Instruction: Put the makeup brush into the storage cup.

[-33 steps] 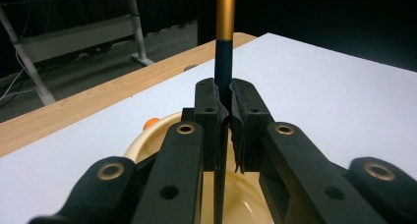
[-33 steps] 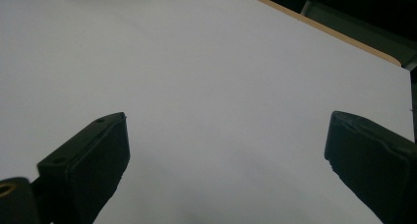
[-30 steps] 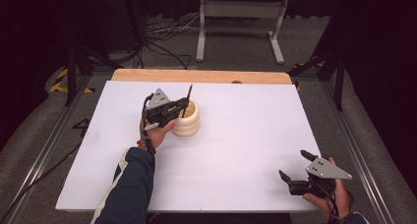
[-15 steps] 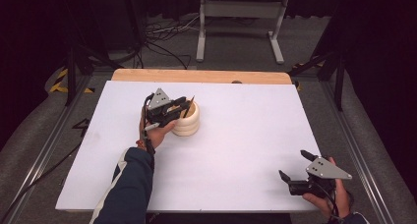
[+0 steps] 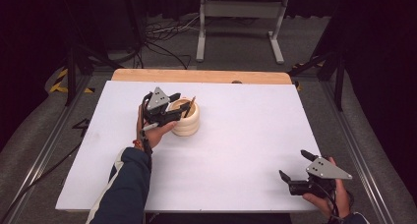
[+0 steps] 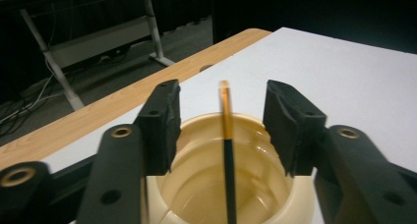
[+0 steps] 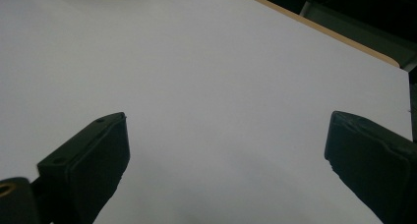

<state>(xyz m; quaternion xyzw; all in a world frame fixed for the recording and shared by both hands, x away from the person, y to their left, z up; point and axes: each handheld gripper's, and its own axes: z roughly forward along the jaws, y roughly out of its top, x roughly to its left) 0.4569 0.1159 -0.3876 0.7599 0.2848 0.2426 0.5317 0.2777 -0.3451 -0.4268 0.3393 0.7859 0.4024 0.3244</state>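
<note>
Since a second ago the left gripper (image 6: 222,130) has been opening, jaws now spread either side of the upright stick (image 6: 226,135) in the cream cup (image 5: 187,120)

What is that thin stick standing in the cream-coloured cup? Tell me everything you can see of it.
The stick is a slim rod, black along most of its length with an amber, see-through-looking top end. It stands nearly upright inside the cream cup, its tip rising above the rim; its lower end is out of sight. It sits between the jaws of the left gripper, which have just been opening, so gaps show on both sides and neither pad touches it.
</note>
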